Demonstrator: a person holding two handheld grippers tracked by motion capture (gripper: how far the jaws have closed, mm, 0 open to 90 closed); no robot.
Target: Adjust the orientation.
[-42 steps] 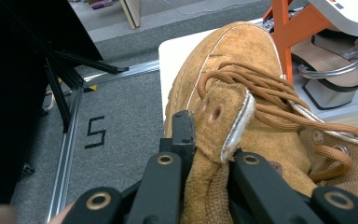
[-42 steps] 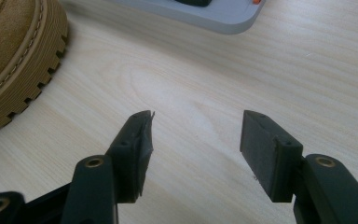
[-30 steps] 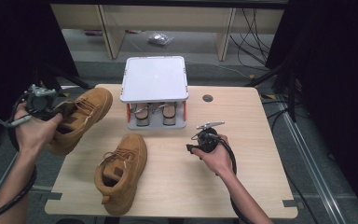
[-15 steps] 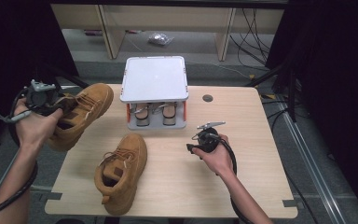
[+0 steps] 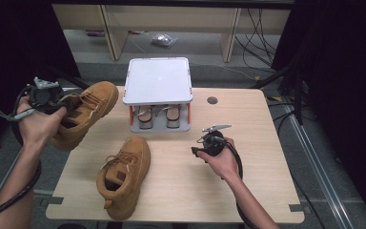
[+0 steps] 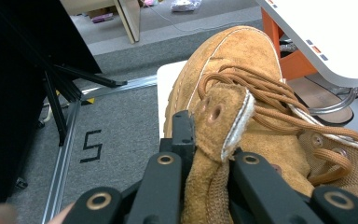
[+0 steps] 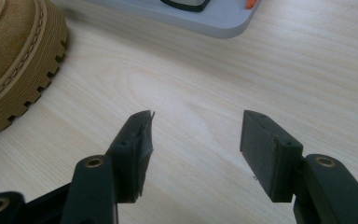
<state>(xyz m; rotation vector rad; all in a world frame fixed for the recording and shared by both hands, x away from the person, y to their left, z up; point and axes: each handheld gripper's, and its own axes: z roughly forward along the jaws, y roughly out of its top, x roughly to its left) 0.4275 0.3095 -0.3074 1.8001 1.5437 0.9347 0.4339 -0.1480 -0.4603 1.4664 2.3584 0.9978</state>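
Holding raised boot [image 5: 83, 112] by tongue [image 6: 223, 119], left hand-held gripper [image 6: 205, 158] clamped on it off tabletop [image 5: 262, 129] left edge. Keep clamp firm, support heel. Right hand-held gripper [image 7: 193, 149] idle, jaws apart; second boot [image 5: 124, 174] on tabletop.

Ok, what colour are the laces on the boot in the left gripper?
Brown, matching the tan suede boot; clearest in the left gripper view.

Boot [image 5: 124, 176] on table [image 5: 257, 191], before rack [image 5: 159, 102].

The left gripper [image 5: 45, 93], raised at the far left on a bent forearm, has its jaws clamped, while the right gripper [image 5: 213, 138] rests low at right with jaws apart.
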